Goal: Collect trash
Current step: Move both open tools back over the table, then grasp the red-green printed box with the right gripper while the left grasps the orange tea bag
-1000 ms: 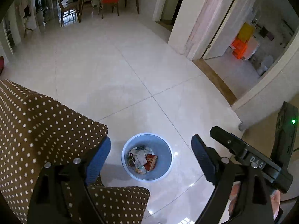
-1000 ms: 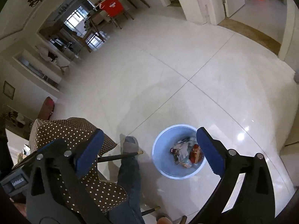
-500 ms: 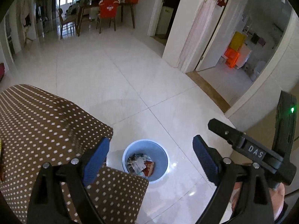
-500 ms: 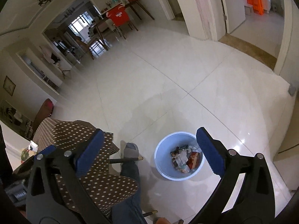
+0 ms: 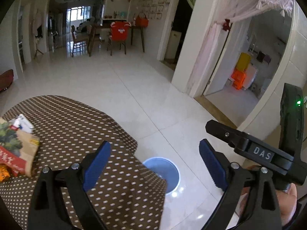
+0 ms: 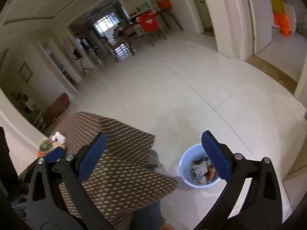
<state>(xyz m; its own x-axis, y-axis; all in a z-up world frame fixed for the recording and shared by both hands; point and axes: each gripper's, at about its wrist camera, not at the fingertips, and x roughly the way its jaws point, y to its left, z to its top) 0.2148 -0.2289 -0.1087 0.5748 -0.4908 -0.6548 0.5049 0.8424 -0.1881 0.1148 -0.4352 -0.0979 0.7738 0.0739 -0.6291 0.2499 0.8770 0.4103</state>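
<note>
Lighting, daytime, soft: you get most of it from the far window [image 5: 77, 13], which burns out to white. Glare: small bright spots on the glossy floor [image 5: 134, 88] beside the blue bin [image 5: 173, 174]. Distortion: strong fisheye bowing of door frames, black corners. Blur: your right view smears the dotted tablecloth [image 6: 119, 164] into dashes; left view sharper.
</note>
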